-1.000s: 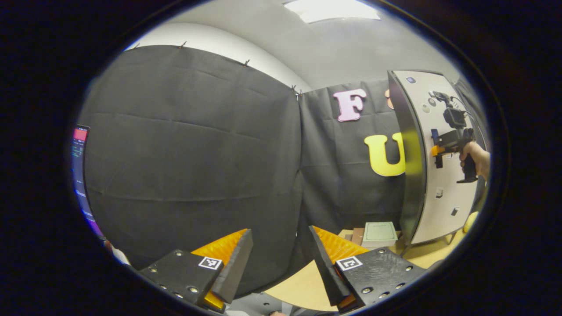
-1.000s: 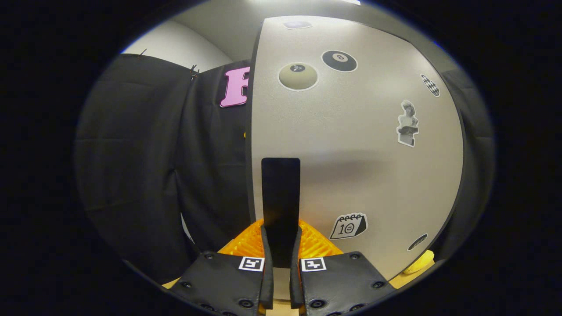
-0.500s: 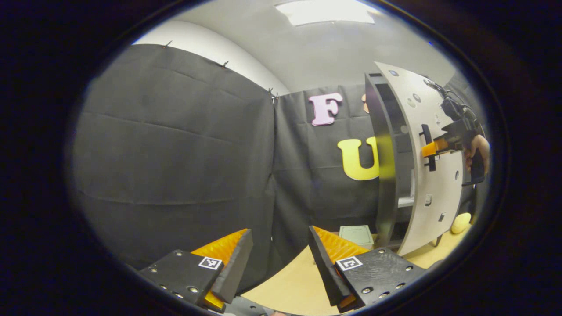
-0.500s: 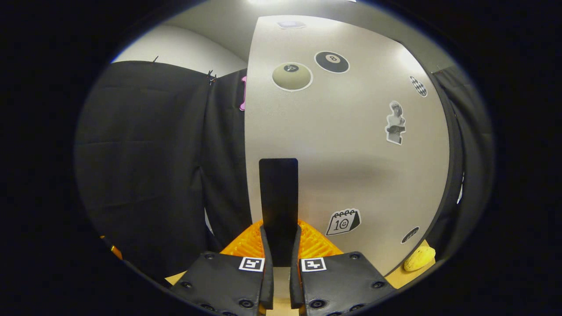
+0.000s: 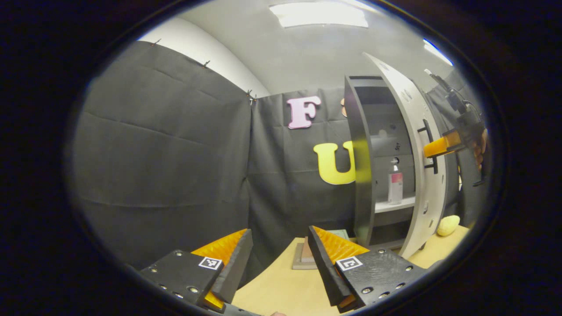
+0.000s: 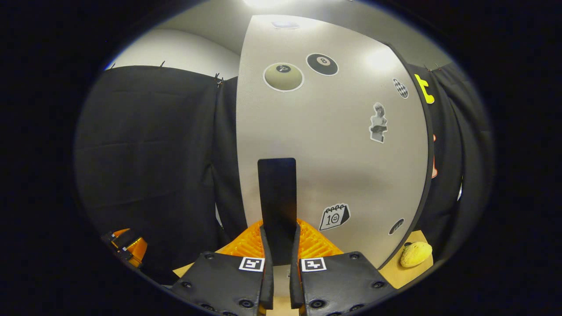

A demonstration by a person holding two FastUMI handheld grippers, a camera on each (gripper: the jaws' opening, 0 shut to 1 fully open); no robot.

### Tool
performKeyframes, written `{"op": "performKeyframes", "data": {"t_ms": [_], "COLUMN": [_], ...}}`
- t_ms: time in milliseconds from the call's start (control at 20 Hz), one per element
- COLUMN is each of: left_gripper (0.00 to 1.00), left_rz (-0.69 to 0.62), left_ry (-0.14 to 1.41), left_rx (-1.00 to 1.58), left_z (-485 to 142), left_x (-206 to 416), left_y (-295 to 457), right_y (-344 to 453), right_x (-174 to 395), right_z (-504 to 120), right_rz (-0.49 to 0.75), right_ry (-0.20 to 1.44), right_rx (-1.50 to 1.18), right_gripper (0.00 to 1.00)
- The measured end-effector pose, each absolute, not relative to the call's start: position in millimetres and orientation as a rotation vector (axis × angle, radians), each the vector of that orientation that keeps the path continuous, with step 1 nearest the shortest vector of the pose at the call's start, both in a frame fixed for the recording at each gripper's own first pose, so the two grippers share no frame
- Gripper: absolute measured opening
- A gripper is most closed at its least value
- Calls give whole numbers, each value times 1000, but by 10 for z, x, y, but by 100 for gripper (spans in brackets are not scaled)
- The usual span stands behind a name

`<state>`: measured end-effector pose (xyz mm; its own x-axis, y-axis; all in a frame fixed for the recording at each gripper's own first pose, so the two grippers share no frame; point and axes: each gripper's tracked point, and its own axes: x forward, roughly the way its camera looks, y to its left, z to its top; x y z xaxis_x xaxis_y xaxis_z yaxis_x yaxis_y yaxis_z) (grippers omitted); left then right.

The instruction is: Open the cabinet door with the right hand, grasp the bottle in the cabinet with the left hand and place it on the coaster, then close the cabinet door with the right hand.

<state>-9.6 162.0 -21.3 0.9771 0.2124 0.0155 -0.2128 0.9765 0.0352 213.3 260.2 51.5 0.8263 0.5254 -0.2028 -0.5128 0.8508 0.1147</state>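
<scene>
1. Left gripper: two dark flat plates studded with round screws, each bearing a small square black-and-white marker; ribbed wedge-shaped fingers taper forward
2. Right gripper: matching screwed plates with the same square markers; ribbed wedges between them
3. In the left gripper view, the right gripper shows a black body, a top-mounted camera block and thin cables

Cabinet door, outer face: black billiard-ball sticker bearing the numeral "8"; calendar sticker bearing the numeral "10". Beige ball sticker: small mark, too small to read. Bottle label: illegible.
</scene>
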Motion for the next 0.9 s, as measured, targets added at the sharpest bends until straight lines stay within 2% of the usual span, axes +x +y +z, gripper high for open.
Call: {"op": "performKeyframes", "data": {"t_ms": [250, 300, 450, 900], "left_gripper": [76, 76, 77, 77], "left_rz": [112, 94, 47, -55], "left_ry": [-13, -11, 1, 1], "left_rx": [45, 43, 31, 19], "left_z": [-232, -241, -285, -168], "left_x": [231, 284, 370, 521], "left_y": [1073, 937, 514, -780], "right_y": [2521, 2498, 2429, 2210], "right_x": [2091, 2082, 2057, 2023], "right_z": [502, 506, 496, 487], "right_rz": [615, 632, 672, 757], "right_ry": [232, 234, 238, 243], "right_rx": [76, 86, 82, 82], "right_gripper": [16, 13, 17, 16]}}
